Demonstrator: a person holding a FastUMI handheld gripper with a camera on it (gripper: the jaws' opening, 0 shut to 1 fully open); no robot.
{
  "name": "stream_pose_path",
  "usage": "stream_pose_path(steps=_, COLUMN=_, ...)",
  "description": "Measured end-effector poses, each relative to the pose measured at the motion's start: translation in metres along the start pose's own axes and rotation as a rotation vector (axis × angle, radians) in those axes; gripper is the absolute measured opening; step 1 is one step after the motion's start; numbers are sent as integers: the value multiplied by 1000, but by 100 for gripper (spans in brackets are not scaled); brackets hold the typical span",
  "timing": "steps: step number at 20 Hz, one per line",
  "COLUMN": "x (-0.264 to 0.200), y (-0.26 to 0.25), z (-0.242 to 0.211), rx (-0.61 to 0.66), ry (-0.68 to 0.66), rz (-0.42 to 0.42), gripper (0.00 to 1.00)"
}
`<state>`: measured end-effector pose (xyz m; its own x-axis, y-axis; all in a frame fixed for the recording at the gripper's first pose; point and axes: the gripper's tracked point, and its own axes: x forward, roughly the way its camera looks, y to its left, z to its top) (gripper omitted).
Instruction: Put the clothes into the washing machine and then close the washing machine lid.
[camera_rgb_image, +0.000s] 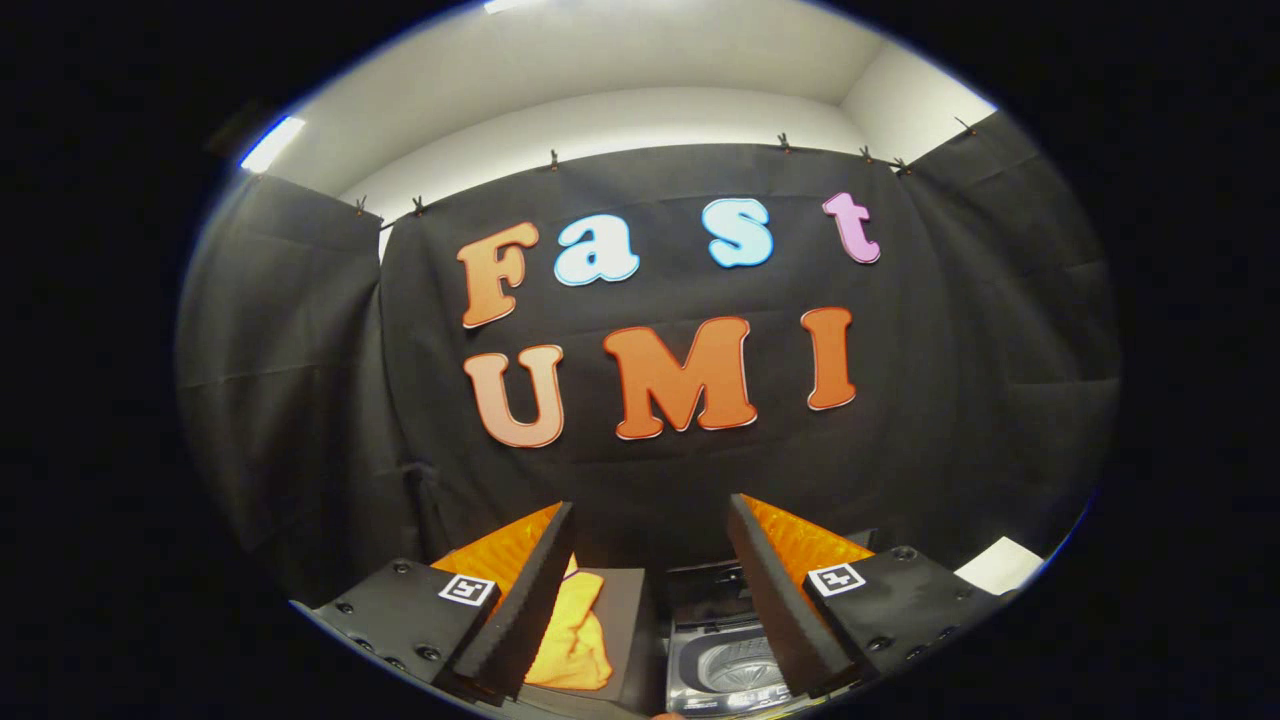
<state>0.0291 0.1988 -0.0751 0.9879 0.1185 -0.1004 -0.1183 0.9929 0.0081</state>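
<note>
Orange clothes (572, 630) are seen lying on a dark mat just ahead of the left finger, beside the washing machine (722, 668) whose drum is exposed, while the tool (650, 600) is held wide open and empty, so nothing is judged loaded yet

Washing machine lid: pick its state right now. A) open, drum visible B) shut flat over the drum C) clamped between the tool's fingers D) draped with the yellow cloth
A: the washing machine shows its bare ribbed drum from above between the open tool fingers, while the yellow cloth lies apart on a dark surface beside the machine, with nothing held.
</note>
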Motion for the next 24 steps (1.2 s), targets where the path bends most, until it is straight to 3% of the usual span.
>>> stream_pose_path(steps=14, x=41, y=187, z=-140, rx=43, ry=274, rz=174, gripper=98)
stream_pose_path(steps=24, x=87, y=222, z=-232, rx=46, ry=477, rz=111, gripper=98)
